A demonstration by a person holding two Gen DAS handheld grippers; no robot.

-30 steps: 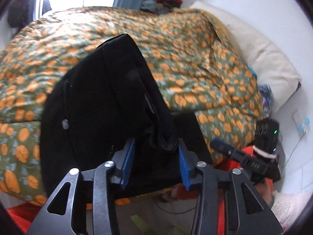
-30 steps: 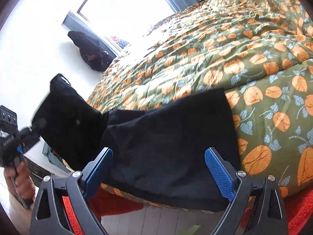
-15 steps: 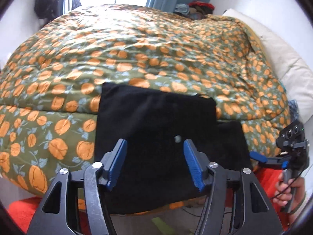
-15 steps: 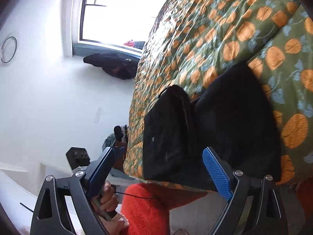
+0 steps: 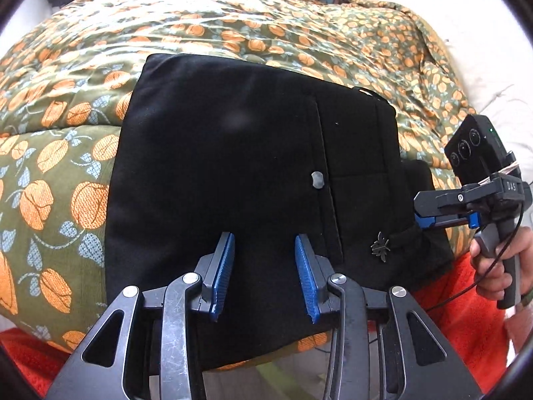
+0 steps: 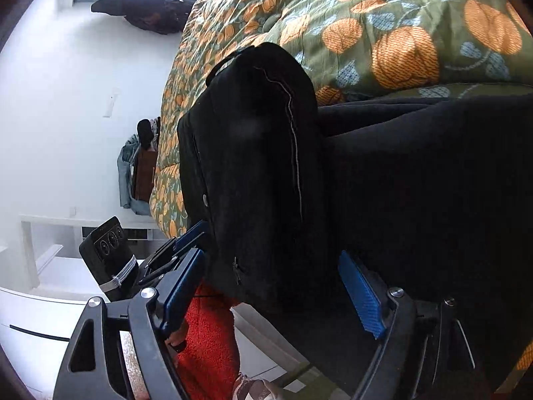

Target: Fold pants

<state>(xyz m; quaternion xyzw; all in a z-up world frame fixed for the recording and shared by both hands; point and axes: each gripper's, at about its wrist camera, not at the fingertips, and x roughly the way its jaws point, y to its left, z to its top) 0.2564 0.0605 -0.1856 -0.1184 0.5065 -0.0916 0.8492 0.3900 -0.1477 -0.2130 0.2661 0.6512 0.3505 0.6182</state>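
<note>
One fold at least appears done: we find the black pants (image 5: 233, 166) lying as a compact, roughly rectangular stack on the orange-and-green floral duvet (image 5: 233, 33), at the duvet's near edge, with the lower part hanging over that edge toward the red rug (image 5: 466, 316). A pocket seam, a grey button (image 5: 317, 179) and a small insect-shaped emblem (image 5: 380, 246) face up on the top layer. From the right wrist view the layers sit uneven, one rounded bulge (image 6: 253, 166) riding over a flatter layer beside it.

We judge the task well advanced but not closed: a final fold or a squaring of edges seems outstanding.

Left gripper (image 5: 263, 273) hovers just above the pants near the duvet's edge; its jaws have just been closing, yet stand apart, nothing pinched between them. Right gripper (image 6: 273, 293) is at the stack's side; its jaws have also been closing but are wide, pads clear of the cloth.
</note>
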